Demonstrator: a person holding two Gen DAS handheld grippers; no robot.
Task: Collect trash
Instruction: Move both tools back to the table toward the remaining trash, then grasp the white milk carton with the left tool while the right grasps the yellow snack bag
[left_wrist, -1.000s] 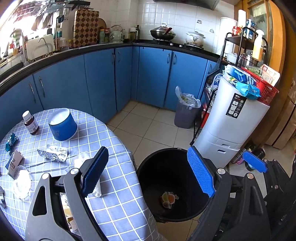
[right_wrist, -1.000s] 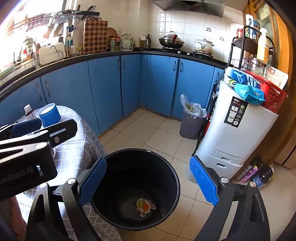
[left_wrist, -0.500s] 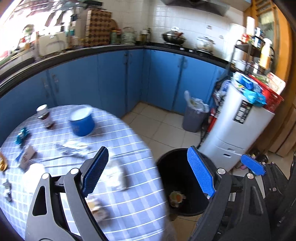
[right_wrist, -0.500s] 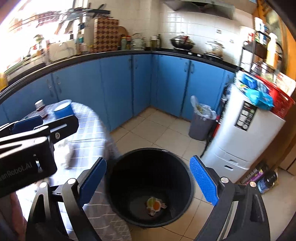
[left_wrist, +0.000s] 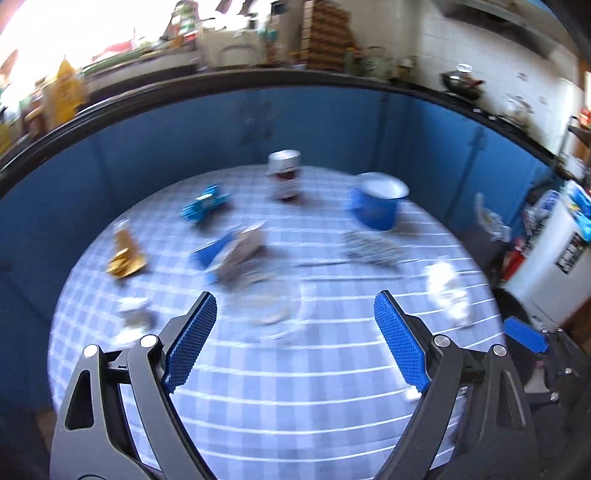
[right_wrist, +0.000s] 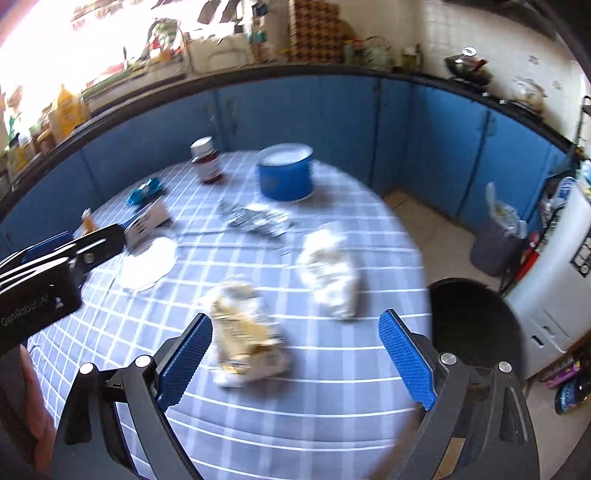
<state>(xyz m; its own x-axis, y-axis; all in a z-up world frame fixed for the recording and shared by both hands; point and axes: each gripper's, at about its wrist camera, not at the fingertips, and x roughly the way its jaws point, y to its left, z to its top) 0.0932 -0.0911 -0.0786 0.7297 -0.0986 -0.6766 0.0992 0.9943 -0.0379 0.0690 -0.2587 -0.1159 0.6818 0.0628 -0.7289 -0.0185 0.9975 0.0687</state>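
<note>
We have both grippers over the round tabletop (right_wrist: 258, 417) with its blue checked cloth. The left gripper (left_wrist: 295, 336) has its jaws spread wide with nothing between them, and the right gripper (right_wrist: 295, 354) is likewise spread and empty.

The trash lies scattered. A yellow-and-white crumpled wrapper (right_wrist: 243, 339) sits near the tabletop's near edge, just ahead of our right jaws. A crumpled white tissue (right_wrist: 332, 273) lies toward the right edge, close to the black bin (right_wrist: 476, 325) on the floor beside the table. A silver foil pack (right_wrist: 255, 219) and a flat white disc (right_wrist: 147, 262) lie toward the middle, with a small card box (right_wrist: 147, 221), a blue wrapper (right_wrist: 146, 190) and a gold wrapper (left_wrist: 123, 254) toward the far-left edge.

We judge the main risk to be a poor pick. Light wrappers could slide on the cloth under a closing pad, and the tissue could be nudged off the right edge and miss the bin. The two grippers are close together and could clash if both go for one piece. The brown bottle (right_wrist: 207, 160) and blue tin (right_wrist: 286, 171) at the far edge look like keepers, and a careless reach could topple the bottle.

Both views are smeared. We cannot read any label, the bin's inside is dark, and we cannot identify the pale scraps (left_wrist: 133, 314) near the left edge.
</note>
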